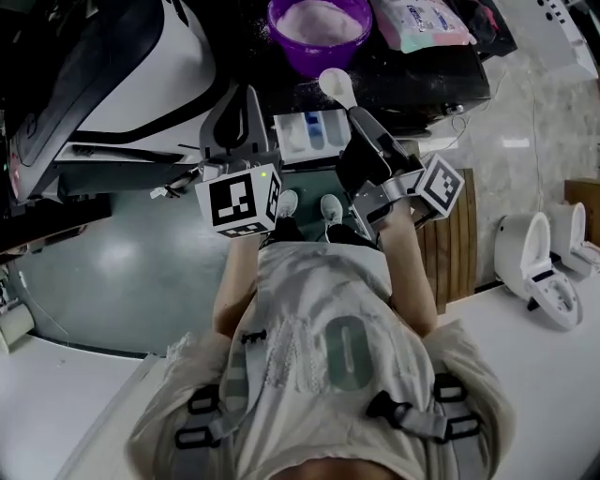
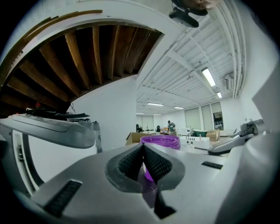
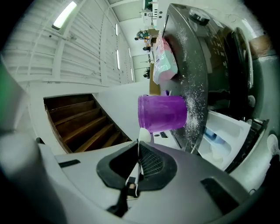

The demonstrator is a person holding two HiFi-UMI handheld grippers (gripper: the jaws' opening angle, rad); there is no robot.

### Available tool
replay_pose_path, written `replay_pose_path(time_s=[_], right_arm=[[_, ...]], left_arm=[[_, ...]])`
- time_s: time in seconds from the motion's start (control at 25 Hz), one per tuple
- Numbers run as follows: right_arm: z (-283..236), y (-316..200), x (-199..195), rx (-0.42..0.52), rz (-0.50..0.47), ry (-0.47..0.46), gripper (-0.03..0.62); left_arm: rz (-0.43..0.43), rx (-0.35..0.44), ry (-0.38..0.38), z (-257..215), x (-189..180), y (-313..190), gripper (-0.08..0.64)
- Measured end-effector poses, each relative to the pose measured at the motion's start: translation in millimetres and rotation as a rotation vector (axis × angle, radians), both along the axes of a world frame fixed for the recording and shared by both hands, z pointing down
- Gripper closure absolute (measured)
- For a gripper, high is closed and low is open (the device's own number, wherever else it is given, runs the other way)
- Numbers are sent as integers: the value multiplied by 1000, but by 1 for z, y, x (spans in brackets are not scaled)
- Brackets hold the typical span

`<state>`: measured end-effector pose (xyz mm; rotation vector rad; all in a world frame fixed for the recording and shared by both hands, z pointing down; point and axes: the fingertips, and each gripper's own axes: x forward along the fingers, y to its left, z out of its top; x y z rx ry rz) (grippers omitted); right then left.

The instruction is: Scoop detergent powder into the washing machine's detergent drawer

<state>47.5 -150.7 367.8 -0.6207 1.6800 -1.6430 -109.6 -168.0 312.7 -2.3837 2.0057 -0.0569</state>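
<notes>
Pinching the thin handle of the white spoon (image 1: 337,86), my right gripper (image 3: 138,151) has its fingers closed on it. My left gripper (image 2: 143,151) has its fingers pressed together on nothing. Just beyond them the drawer (image 1: 314,131) stands pulled out of the washing machine (image 1: 412,70). The spoon head hangs over the machine's front edge, between the drawer and the purple bowl (image 1: 319,28) of powder farther back. I cannot tell if the spoon is loaded. I judge that the pouring into the drawer is not yet done.
</notes>
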Motion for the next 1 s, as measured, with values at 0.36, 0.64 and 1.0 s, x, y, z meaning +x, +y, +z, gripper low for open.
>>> replay_pose_path(time_s=[0.36, 0.64, 1.0], right_arm=[[42, 29, -38, -54, 10, 77, 581], [69, 37, -53, -81, 11, 164, 581], [94, 45, -66, -46, -63, 409, 581]], left_arm=[[45, -25, 11, 14, -50, 4, 540], [50, -67, 21, 35, -71, 4, 540], [41, -104, 21, 53, -72, 11, 540]])
